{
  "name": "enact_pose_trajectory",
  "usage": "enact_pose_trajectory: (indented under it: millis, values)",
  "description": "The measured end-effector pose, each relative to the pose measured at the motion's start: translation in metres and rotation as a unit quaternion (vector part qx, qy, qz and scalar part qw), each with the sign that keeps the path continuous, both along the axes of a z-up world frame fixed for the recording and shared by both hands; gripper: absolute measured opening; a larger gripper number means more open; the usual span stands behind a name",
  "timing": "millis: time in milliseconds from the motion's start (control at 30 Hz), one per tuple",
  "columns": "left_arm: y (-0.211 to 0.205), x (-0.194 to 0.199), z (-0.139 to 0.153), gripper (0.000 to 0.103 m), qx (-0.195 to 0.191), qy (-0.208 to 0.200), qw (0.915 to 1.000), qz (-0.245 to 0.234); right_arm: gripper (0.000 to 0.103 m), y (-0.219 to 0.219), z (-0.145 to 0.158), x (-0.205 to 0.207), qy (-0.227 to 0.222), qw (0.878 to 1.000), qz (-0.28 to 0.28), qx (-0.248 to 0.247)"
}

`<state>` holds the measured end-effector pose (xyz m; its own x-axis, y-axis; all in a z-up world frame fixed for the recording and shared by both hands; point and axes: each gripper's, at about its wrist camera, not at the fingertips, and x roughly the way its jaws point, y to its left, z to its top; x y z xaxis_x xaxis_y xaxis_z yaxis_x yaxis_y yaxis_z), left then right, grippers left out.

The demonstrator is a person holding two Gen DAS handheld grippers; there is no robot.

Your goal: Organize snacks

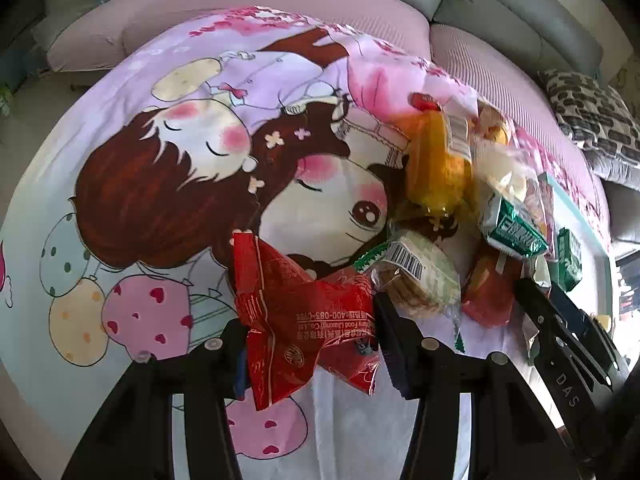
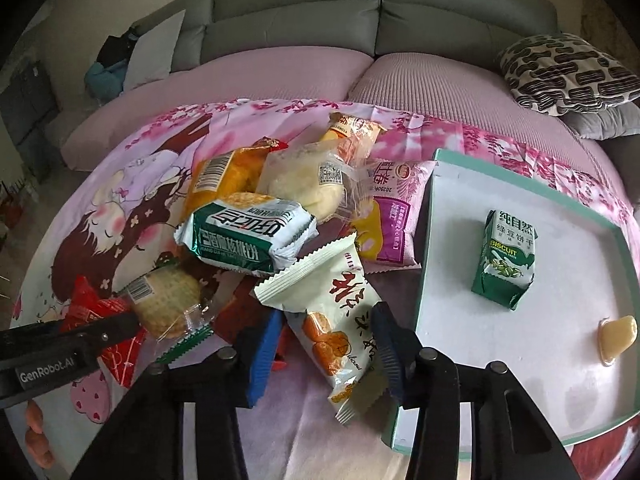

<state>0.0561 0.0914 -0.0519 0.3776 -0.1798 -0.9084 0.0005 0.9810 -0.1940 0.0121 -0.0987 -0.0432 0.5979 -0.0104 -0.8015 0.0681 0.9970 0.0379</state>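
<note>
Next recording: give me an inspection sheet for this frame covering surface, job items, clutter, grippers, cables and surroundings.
Surface: cartoon-print cloth spread flat in front of a sofa.
Job's things: snack pile of mixed packets on the cloth; white tray with teal rim beside it, holding a green biscuit pack and a small yellow jelly.
Clutter: nothing seen beyond the snacks.
Grippers: left gripper has a red packet between its fingers, pads against it; right gripper straddles a cream packet, contact unclear.
Cables: nothing seen.
Surroundings: grey sofa with pink seat cover; patterned cushion at right.
</note>
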Motion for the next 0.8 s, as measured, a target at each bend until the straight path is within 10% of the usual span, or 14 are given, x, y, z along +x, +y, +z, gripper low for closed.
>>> enact_pose_trajectory:
  millis: [800]
  values:
    - [0.017,-0.011,0.037,0.054,-0.013,-0.054,0.9982,0.024,0.032,-0.018,0.024,-0.012,-0.038,0.998,-0.019,0.041]
